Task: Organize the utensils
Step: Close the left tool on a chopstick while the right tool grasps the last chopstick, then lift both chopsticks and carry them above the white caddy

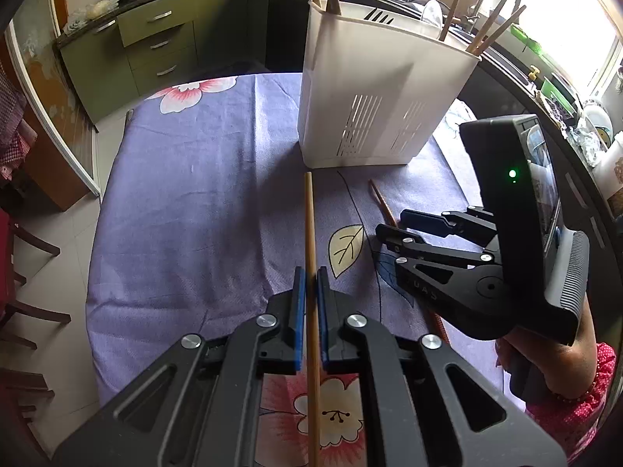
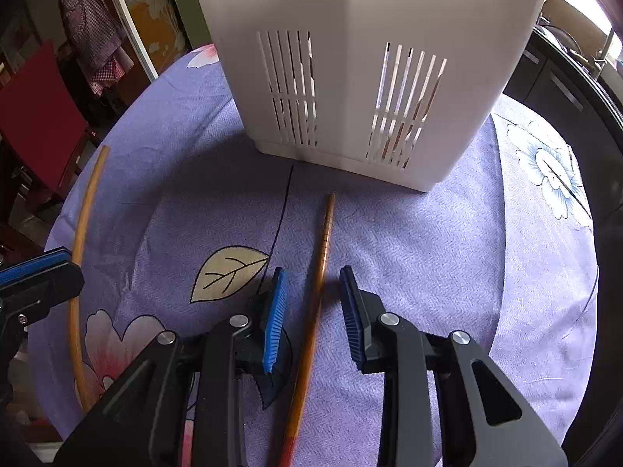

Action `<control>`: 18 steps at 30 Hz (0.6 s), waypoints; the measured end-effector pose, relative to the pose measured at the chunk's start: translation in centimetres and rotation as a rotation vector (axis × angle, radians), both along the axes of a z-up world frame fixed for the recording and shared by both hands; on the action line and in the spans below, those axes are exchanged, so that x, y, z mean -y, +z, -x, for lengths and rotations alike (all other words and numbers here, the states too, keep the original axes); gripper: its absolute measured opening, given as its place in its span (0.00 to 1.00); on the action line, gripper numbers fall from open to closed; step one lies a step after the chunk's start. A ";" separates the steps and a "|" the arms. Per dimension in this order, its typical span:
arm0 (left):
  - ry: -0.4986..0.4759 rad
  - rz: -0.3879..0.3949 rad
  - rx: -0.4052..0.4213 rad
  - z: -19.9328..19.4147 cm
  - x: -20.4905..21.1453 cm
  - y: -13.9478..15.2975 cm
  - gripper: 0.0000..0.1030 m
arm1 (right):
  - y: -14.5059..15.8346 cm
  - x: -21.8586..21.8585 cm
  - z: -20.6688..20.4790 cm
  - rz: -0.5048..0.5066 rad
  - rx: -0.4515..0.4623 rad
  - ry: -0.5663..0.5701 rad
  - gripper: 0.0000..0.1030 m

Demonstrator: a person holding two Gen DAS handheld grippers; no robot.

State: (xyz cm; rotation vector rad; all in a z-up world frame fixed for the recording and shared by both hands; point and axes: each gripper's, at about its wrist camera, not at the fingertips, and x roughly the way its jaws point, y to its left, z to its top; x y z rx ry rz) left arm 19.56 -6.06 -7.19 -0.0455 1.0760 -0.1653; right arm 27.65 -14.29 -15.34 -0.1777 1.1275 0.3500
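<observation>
Our left gripper [image 1: 310, 292] pinches the pale chopstick [image 1: 310, 233], tip near the white holder [image 1: 383, 89]. Our right gripper [image 2: 313, 295] straddles the darker chopstick [image 2: 319, 272] — jaws apart, not touching — on purple cloth [image 2: 428, 241], bare toward the right edge.

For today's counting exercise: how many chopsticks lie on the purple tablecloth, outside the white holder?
2. The light chopstick sits between the left hand-held gripper's closed pads. The darker chopstick lies between the right hand-held gripper's open pads. More stand inside the white holder; others may be hidden.
</observation>
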 end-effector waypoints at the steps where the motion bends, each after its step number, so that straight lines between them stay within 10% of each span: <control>1: -0.001 -0.001 0.003 0.1 0.0 0.0 0.06 | 0.0 -0.2 0.1 0.013 0.004 0.004 0.27; 6: -0.001 0.005 0.010 0.4 -0.4 0.1 0.06 | 0.0 -1.1 -0.2 -0.005 -0.015 0.023 0.07; 18: -0.012 0.005 0.081 2.3 -0.8 3.0 0.06 | 6.6 2.5 3.9 -0.141 0.139 -0.010 0.07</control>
